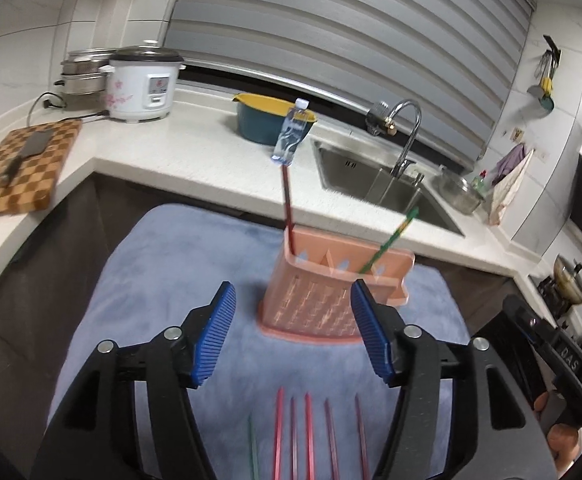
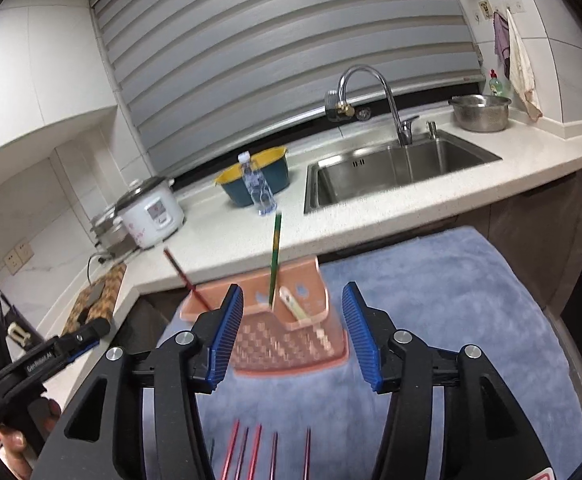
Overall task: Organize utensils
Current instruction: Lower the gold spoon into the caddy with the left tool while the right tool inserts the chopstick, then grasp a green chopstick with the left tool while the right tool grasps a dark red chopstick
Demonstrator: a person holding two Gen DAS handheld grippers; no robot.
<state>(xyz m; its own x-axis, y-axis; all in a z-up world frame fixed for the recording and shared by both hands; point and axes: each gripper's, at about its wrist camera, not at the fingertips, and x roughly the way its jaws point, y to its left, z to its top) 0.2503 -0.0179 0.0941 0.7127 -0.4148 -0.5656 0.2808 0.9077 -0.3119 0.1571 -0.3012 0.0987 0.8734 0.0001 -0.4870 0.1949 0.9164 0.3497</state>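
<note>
From the left wrist camera, the left gripper [image 1: 293, 332] has its blue fingers wide apart and holds nothing. Just past it stands the pink holder [image 1: 323, 292] on the blue towel [image 1: 163, 280]. A red chopstick [image 1: 287, 196] leans up from the holder's left part and a green chopstick [image 1: 389, 240] leans from its right part. Five loose red chopsticks [image 1: 311, 436] lie on the towel below, with one more green one beside them. Only here can you see a pot on the stove [image 1: 569, 280] — and the letters "DAS" on the right gripper's side. From the right wrist camera, the right gripper [image 2: 293, 330] is open too and empty. Only this view shows a pale spoon handle [image 2: 293, 304] inside the holder. The other tool's label is too small to read.
</note>
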